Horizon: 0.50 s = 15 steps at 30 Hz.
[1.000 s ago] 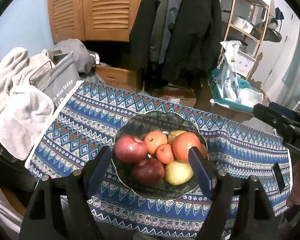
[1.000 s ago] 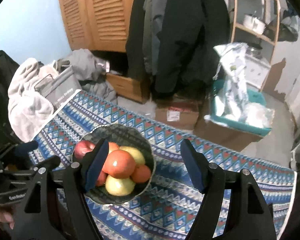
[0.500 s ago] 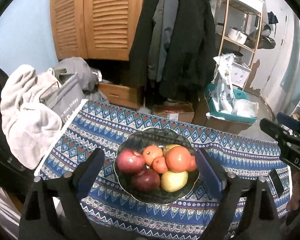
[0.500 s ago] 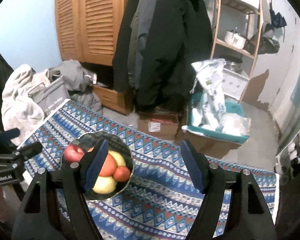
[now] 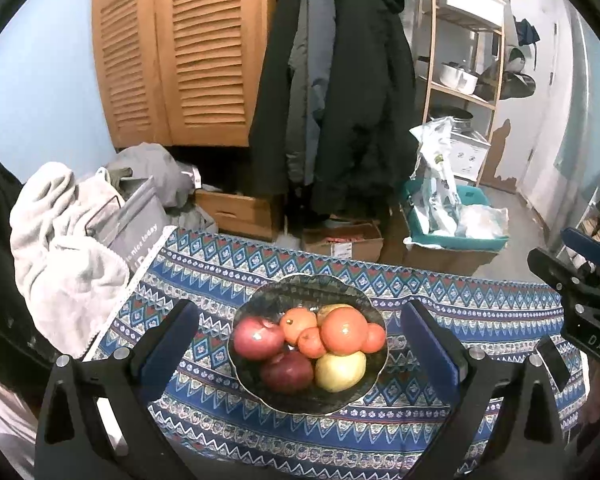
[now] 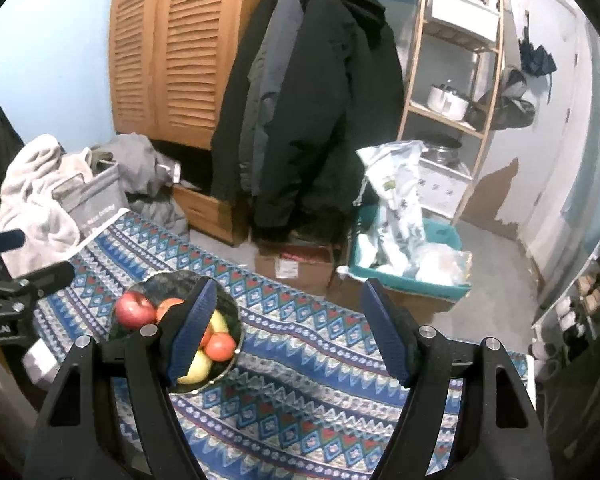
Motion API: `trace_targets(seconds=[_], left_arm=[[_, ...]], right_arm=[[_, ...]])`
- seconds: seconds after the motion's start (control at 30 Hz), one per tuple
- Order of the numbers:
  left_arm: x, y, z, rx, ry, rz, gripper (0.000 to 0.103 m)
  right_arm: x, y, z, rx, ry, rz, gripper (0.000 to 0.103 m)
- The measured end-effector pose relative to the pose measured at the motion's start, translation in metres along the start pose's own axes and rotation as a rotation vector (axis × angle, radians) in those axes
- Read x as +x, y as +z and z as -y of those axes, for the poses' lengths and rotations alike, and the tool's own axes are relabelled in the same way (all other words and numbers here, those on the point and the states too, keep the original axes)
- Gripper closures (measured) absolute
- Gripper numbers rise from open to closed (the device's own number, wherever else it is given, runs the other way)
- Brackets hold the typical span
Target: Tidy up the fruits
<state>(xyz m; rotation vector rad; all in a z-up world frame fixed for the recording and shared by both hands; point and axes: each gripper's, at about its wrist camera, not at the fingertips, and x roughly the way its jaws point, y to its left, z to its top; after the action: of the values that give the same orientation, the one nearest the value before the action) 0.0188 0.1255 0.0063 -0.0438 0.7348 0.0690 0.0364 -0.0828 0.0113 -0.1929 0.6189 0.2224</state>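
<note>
A dark bowl (image 5: 256,300) on the patterned cloth holds several fruits: a red apple (image 5: 258,338), a darker red apple (image 5: 287,372), a yellow apple (image 5: 340,371), a big orange (image 5: 344,329) and small tangerines (image 5: 298,323). My left gripper (image 5: 299,314) hovers above and short of the bowl. Its jaws are opening wide and nothing is between the pads. In the right wrist view the bowl (image 6: 168,280) sits at the lower left, partly behind my left finger. My right gripper (image 6: 289,292) is open and empty over bare cloth, to the right of the bowl.
The blue patterned tablecloth (image 5: 440,304) covers the table. A white towel (image 5: 60,256) and a grey basket (image 5: 140,224) sit off its left end. A small dark flat object (image 5: 554,360) lies on the cloth at the right. Cardboard boxes (image 6: 296,268) and a teal bin (image 6: 412,280) stand beyond the far edge.
Both grippers have risen and drawn back, so the bowl looks smaller and lower. The left jaws have spread wider. The right gripper has shifted to the right of the bowl.
</note>
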Motion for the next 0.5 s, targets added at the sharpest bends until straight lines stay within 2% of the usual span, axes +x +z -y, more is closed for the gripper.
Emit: trace_targets(seconds=[0.13,0.5], left_arm=[[-0.003,0.001,0.004,0.011,0.015,0.013,0.001],[-0.007,0.002,0.013,0.041,0.037,0.029,0.001]], right_arm=[[-0.006,-0.003,0.003,-0.015,-0.031,0.015,0.029],[-0.011,-0.005,0.012,-0.006,-0.036,0.026,0.029]])
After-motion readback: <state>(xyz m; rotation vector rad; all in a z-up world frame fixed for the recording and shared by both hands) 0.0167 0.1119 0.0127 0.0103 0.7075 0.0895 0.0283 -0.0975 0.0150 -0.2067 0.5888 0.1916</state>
